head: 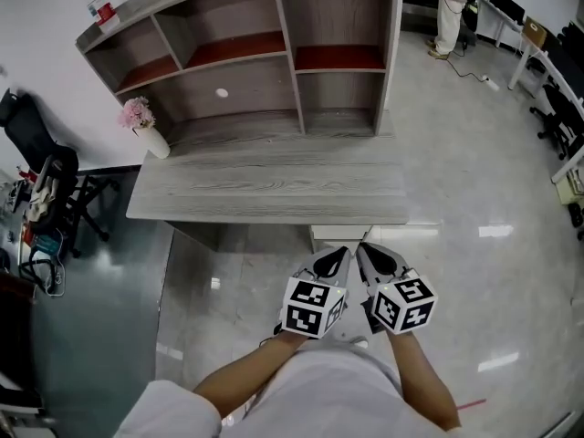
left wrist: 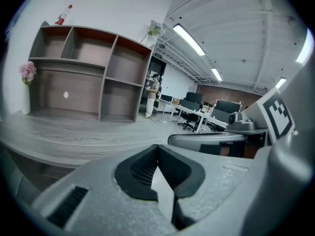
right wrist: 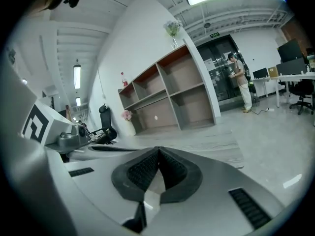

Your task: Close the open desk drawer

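Since the desk point(head: 265, 194) front edge overhangs it, the drawer point(head: 339, 234) is only partly seen, at 12 o'clock from both grippers. It looks pushed in, or nearly so, but a flush fit cannot be confirmed. Left gripper point(head: 336, 255): jaws pressed together, nothing between them. Right gripper point(head: 370, 254): jaws likewise together, empty. Neither is in contact with the drawer. Task is judged done or almost done, with only a flushness check left.
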The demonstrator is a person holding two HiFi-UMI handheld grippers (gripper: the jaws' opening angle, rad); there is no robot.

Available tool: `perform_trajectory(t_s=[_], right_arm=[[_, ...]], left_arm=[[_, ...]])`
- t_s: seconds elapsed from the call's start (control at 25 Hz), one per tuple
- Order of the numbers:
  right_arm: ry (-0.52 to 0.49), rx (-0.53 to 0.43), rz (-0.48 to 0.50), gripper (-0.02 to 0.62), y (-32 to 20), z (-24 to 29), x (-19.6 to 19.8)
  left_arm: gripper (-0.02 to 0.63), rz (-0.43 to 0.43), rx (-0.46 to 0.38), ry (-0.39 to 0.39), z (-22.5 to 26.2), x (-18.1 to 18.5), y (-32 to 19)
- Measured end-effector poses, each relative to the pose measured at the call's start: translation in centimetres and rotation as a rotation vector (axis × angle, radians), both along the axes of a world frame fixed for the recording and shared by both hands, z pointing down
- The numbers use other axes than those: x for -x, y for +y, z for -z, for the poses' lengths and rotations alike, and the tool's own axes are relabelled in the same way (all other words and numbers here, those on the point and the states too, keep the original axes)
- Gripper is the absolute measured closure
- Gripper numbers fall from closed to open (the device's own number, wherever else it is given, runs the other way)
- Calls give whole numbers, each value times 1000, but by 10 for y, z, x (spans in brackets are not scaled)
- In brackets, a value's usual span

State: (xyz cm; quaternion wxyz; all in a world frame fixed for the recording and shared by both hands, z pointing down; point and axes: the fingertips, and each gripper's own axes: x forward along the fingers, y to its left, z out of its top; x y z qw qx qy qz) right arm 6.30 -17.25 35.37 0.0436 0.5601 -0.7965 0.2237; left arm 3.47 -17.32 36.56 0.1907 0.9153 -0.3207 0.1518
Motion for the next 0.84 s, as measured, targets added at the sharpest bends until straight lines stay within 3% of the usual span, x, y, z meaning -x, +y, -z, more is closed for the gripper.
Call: perform_trajectory(t_s=[0.84], right_arm=[[-47, -34, 23, 595, 26, 5, -6]], left_arm=[[603, 29, -2, 9, 13, -12, 17]])
